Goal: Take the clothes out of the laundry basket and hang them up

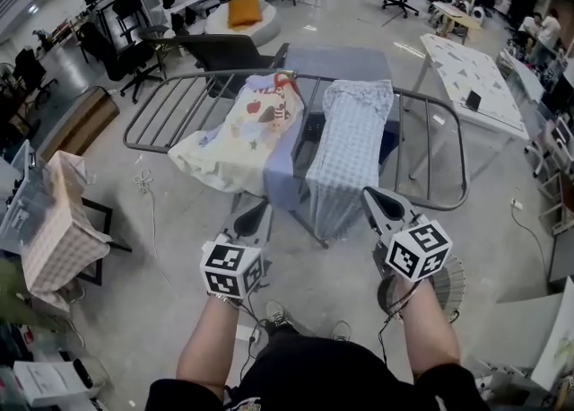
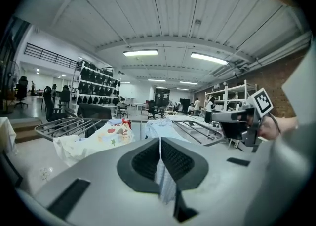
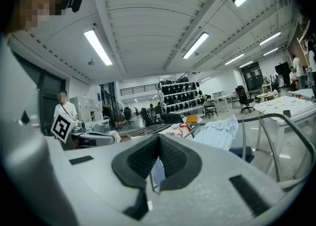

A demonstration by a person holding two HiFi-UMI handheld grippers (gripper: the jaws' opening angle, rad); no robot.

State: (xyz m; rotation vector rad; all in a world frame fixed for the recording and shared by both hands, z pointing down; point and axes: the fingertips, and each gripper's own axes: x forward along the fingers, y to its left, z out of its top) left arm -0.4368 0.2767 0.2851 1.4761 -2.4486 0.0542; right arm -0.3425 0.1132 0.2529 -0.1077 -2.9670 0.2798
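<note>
Left gripper (image 1: 256, 218), right gripper (image 1: 377, 201): fingers pressed together, nothing held.
Ahead of both fingertips: drying rack (image 1: 170, 109) with printed cloth (image 1: 247, 131), lilac cloth (image 1: 285, 176) and checked cloth (image 1: 350, 149) hung.
Behind right fingers: laundry basket (image 1: 451, 285), contents hidden, remainder unknown.
Rack rail near fingertips; open floor left of left fingers.

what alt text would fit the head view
Seen from above, a person holds the left tool and right tool, both shut and empty, before a metal drying rack draped with a cream printed cloth, a lavender cloth and a blue checked cloth.
</note>
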